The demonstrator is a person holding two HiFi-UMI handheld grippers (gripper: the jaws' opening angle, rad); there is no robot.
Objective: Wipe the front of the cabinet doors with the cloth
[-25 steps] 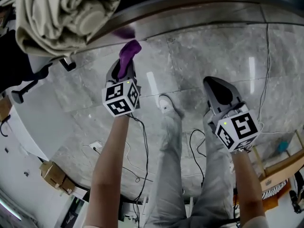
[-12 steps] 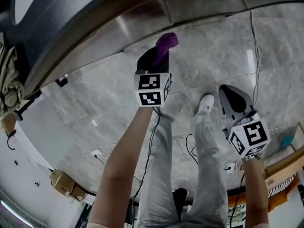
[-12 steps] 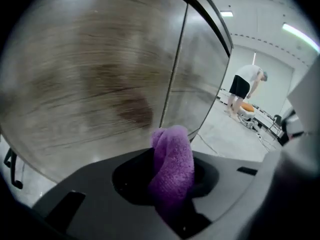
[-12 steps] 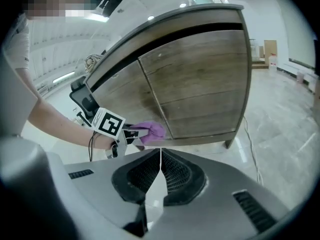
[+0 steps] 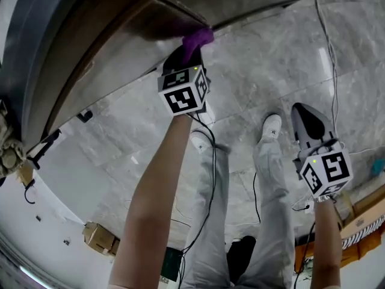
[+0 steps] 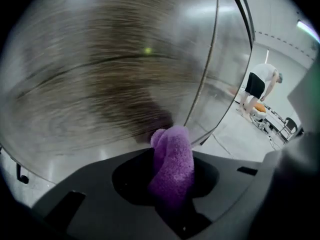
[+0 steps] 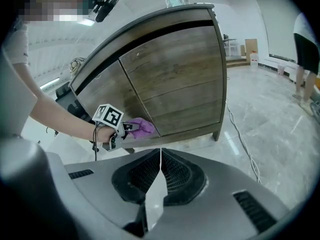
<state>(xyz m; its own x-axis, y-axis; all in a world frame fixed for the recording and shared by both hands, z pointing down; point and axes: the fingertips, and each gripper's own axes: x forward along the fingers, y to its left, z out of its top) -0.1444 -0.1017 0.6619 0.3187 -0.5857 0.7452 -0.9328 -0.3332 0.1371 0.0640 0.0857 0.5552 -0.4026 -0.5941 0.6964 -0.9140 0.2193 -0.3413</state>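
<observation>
in the head view i'm looking steeply down at the left gripper, which is reaching forward and clamping a purple cloth whose free end is pressing against the low part of the wooden cabinet door. the right gripper is hanging off to the side over the marble floor, well apart from the cabinet and carrying nothing i can see. in the left gripper view the jaws are pinching the bunched cloth between them, and its tip is meeting the door face just beside a vertical seam; the wood grain is smeared by blur, so i'm not reading any wiped patch there. in the right gripper view the jaws are standing closed against each other with nothing between them, and beyond them i'm seeing the whole cabinet front: a left door and a right door, with the cloth sitting at the bottom of the left one, next to the seam between the two. i'm judging the wipe as under way on that lower corner only. no streaks or damp marks are showing, so i'm unable to say how much is already covered, and i'm treating the upper left door and the whole right door as work left to do.
</observation>
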